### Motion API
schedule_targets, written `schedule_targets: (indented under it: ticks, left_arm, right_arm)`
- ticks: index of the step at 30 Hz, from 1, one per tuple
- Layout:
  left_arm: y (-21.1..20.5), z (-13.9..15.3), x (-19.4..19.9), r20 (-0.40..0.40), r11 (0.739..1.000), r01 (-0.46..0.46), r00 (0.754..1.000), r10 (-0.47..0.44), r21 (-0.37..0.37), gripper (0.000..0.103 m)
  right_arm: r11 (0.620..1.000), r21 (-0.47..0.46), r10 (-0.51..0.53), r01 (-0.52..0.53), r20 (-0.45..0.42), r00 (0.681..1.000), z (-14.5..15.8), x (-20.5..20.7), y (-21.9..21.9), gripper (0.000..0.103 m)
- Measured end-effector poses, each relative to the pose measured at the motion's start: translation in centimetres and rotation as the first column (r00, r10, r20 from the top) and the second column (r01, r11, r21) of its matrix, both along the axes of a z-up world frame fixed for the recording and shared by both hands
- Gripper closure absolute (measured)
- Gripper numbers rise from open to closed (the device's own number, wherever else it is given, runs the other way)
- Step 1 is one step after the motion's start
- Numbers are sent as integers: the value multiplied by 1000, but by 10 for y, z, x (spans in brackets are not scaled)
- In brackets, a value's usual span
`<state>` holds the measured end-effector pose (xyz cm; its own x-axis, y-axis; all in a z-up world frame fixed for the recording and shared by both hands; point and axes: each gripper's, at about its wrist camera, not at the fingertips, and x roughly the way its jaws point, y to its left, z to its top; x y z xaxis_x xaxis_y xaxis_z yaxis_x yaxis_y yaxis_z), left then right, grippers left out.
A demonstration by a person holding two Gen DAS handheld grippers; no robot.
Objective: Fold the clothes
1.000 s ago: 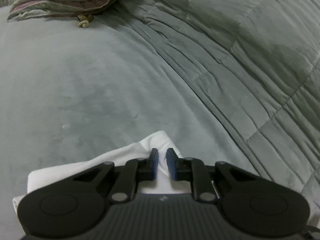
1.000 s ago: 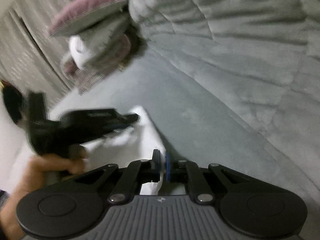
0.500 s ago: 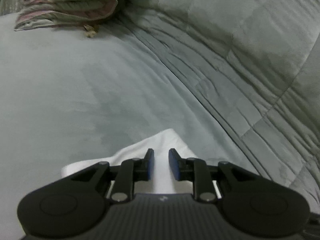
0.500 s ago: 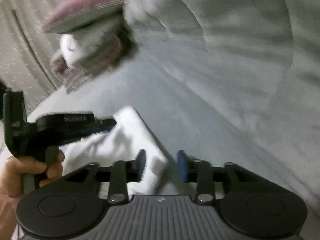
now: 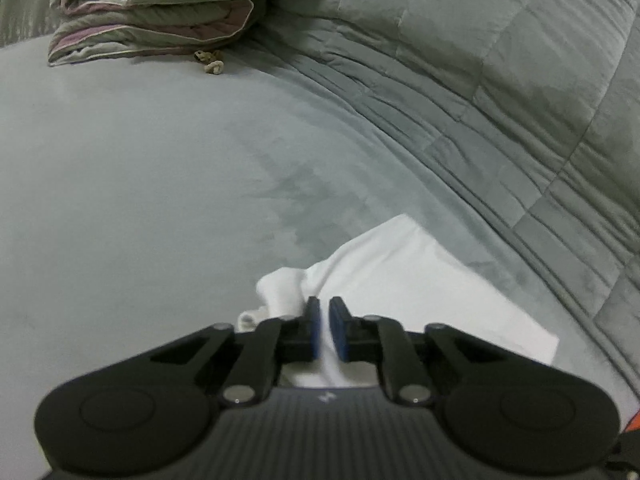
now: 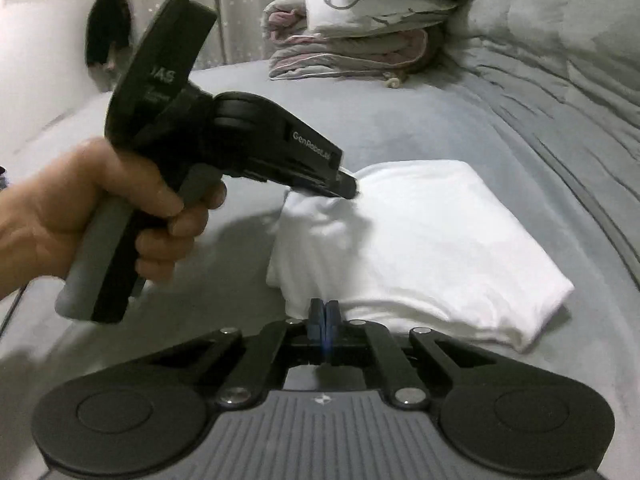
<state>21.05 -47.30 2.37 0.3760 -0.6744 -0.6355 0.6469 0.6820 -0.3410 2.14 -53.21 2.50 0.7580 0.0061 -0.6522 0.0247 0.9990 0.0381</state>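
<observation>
Right wrist view: soft white folded garment [image 6: 432,240] on smooth grey bedspread [image 6: 400,120].

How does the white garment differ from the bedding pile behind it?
The white garment is plain, one low flat fold; the bedding pile is grey-pink, stacked several layers high. The left hand-held gripper pinches the garment; the pile sits untouched. Both rest on the grey bed.

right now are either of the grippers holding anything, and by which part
The left gripper pinches the white garment at its bunched left edge. The right gripper is shut at the near edge; whether it holds cloth cannot be told.
</observation>
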Motion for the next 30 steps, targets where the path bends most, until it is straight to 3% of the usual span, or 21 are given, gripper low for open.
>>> schedule_targets:
  ticks: [6, 8, 10, 12, 16, 27, 29, 30]
  left_arm:
    - [4, -2, 2, -11, 1000, -5, 1000, 5, -6, 97]
    - [3, -1, 1, -6, 1000, -4, 1000, 4, -2, 97]
    - [2, -1, 0, -1, 1000, -3, 1000, 3, 4, 97]
    - [2, -1, 1, -3, 1000, -5, 1000, 5, 6, 97]
    - [1, -1, 0, -2, 1000, -10, 1000, 10, 7, 97]
    - [-4, 0, -5, 33, 999, -7, 999, 5, 43, 97]
    - [-4, 0, -6, 36, 999, -7, 999, 6, 46, 97]
    - [-4, 1, -6, 36, 999, -8, 999, 6, 47, 97]
  right_arm:
    - [995, 70, -71, 70, 10, 997, 4, -19, -4, 100]
    - [986, 127, -111, 105, 41, 993, 7, -25, -8, 94]
    - [972, 191, -152, 136, 77, 985, 9, -31, -8, 79]
    - [960, 227, -179, 162, 57, 982, 7, -23, -9, 78]
    - [927, 312, -220, 207, 6, 976, -3, -10, -9, 78]
    - [909, 358, -264, 214, 98, 959, -1, -12, -6, 78]
    - [905, 362, -274, 224, 92, 957, -3, -9, -7, 82]
    - [904, 358, -280, 233, 86, 956, -6, -6, -7, 92]
